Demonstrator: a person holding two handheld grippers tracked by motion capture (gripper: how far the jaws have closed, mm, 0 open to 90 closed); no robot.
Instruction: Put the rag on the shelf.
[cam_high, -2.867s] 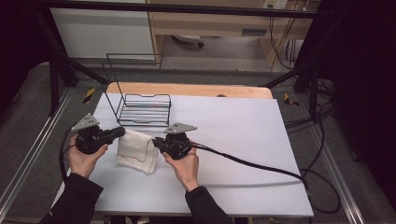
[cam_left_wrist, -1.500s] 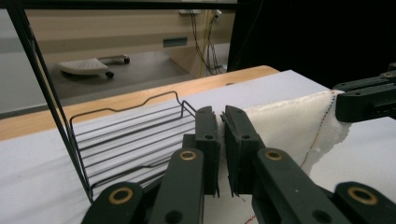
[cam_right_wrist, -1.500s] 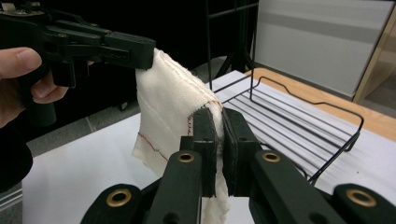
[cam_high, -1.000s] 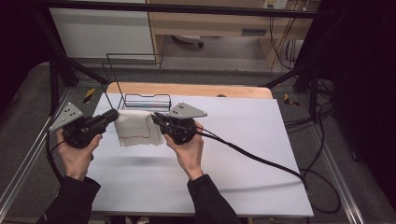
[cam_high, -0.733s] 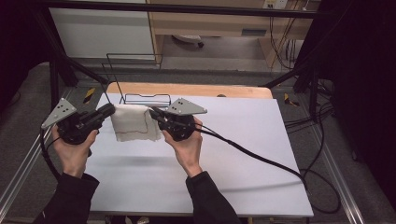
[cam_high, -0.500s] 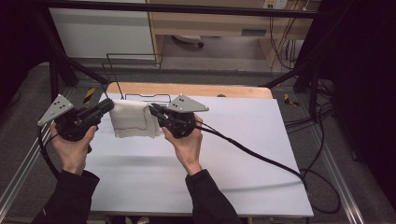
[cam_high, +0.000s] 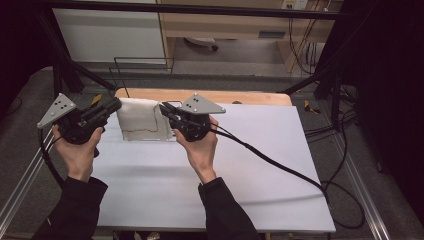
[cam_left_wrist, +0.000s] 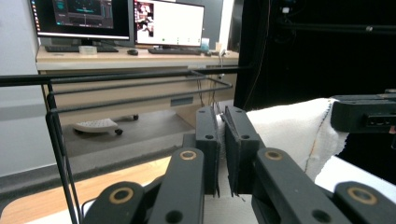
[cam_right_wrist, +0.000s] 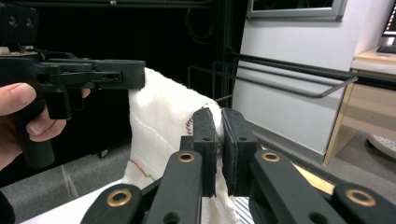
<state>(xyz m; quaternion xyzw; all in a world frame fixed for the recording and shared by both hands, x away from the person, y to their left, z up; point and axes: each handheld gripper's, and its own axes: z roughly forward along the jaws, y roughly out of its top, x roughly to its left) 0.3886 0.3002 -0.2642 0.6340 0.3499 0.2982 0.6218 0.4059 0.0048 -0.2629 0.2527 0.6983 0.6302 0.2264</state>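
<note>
Over a white counter (cam_high: 210, 180), the left gripper (cam_high: 111, 106) and right gripper (cam_high: 167, 111) are pinching the top corners of a white cloth (cam_high: 142, 120), fingers pressed on it, holding it hanging; soft and light, it is best gripped at hems.

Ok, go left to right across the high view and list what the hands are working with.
Left tool shut on the cloth's left corner → white cloth with coloured stitching stretched between → right tool shut on its right corner → black cable trailing right.
</note>
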